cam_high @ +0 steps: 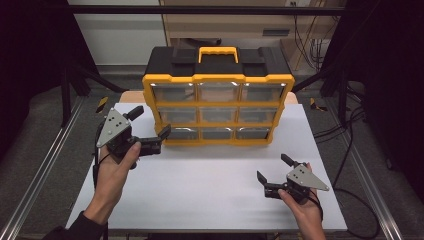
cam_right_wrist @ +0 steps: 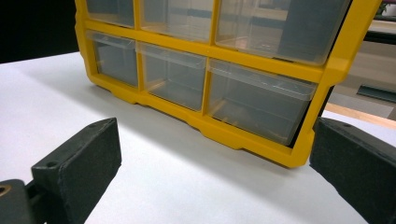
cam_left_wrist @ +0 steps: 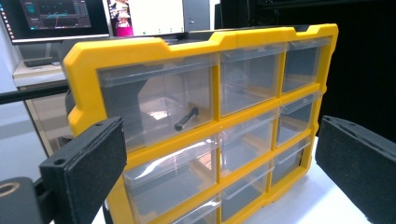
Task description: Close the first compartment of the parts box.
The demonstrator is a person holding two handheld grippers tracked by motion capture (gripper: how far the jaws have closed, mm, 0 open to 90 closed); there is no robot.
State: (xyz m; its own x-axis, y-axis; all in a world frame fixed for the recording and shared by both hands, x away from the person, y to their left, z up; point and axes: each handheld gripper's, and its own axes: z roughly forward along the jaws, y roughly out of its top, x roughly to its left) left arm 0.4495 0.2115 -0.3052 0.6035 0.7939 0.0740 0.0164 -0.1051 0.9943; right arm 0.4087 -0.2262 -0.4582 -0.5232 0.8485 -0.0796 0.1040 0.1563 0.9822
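A yellow-framed, black-topped plastic organiser cabinet with nine clear drawers (cam_high: 218, 107) stands upright at the far middle of the white tabletop (cam_high: 210, 185), its yellow carry handle (cam_high: 218, 51) on top. In the left gripper view, the top drawer nearest the lens (cam_left_wrist: 156, 100) holds a small dark rod-shaped part (cam_left_wrist: 187, 118) (what it is cannot be made out); the other drawers look empty. Your left gripper (cam_high: 150, 127) hovers just beside the cabinet's left lower corner, jaws spread wide and holding nothing. Your right gripper (cam_high: 272, 167) sits near the tabletop's right front, well apart from the cabinet, jaws likewise wide and empty. Grey floor and aluminium rails (cam_high: 45, 170) flank the tabletop; computer monitors (cam_left_wrist: 60, 18) show behind the cabinet.
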